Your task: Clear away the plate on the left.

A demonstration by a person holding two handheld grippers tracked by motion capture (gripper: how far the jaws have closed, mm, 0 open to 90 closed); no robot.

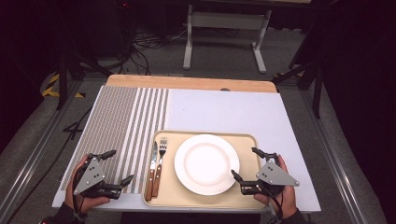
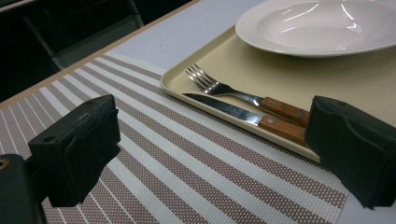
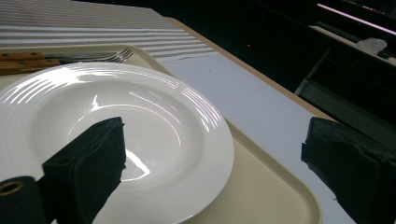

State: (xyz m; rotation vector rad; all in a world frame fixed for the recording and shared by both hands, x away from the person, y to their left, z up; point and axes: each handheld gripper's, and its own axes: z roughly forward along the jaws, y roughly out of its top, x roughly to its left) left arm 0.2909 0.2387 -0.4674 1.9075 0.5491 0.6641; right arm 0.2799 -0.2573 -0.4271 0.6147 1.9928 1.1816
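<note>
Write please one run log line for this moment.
left tongs: open, over striped mat | right tongs: open, at plate | knife, fork: on tray, untouched

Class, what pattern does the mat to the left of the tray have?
The mat has brown and white stripes with a fine dotted weave, clearest in the left gripper view.

A striped placemat [image 1: 122, 126] lies left of the white-legged stand [image 1: 226, 28].

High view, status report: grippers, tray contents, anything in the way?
Left gripper open over striped placemat, right gripper open at round white plate. Wooden-handled knife and fork beside plate on beige tray. Nothing in the way.
</note>
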